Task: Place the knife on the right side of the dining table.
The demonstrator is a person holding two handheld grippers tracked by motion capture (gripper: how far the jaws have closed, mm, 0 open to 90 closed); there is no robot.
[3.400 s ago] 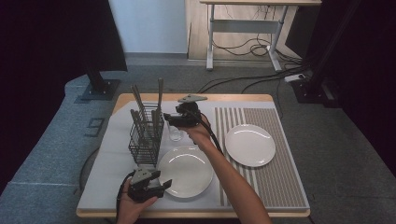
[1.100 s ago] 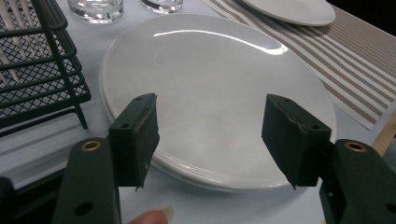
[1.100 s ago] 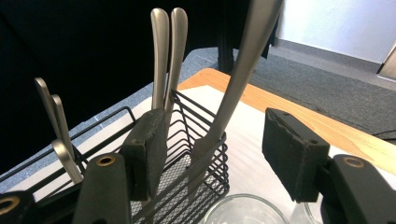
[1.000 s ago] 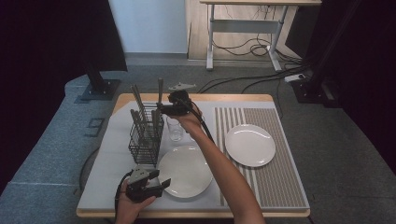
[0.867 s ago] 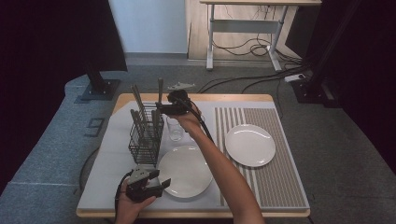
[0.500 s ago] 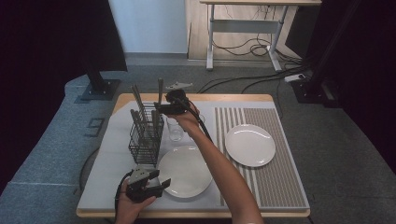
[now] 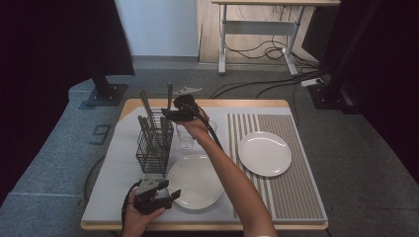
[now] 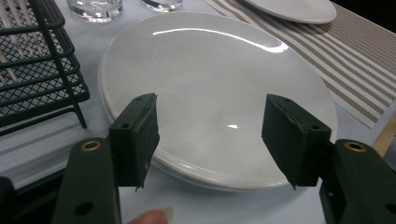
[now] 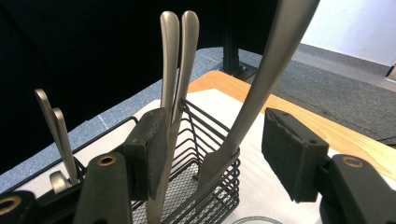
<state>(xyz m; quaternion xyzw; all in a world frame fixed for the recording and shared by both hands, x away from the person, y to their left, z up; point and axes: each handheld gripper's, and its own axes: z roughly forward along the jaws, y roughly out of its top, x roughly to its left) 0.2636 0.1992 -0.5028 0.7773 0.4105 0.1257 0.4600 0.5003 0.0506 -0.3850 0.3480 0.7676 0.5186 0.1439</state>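
My right gripper (image 9: 212, 144) has moved up from the glasses to the cutlery basket (image 7: 154, 143), jaws open around a knife handle (image 9: 261, 79); next I close and lift.

A black wire cutlery basket (image 7: 154, 145) stands upright on the table, at about 9 o'clock from the drinking glass. Several silver handles rise from it. In the right gripper view, two slim handles (image 9: 176, 60) stand side by side, nearly vertical, while a broader knife handle (image 9: 261, 79) leans toward 1 o'clock, its lower end inside the basket's (image 9: 205, 186) mesh.
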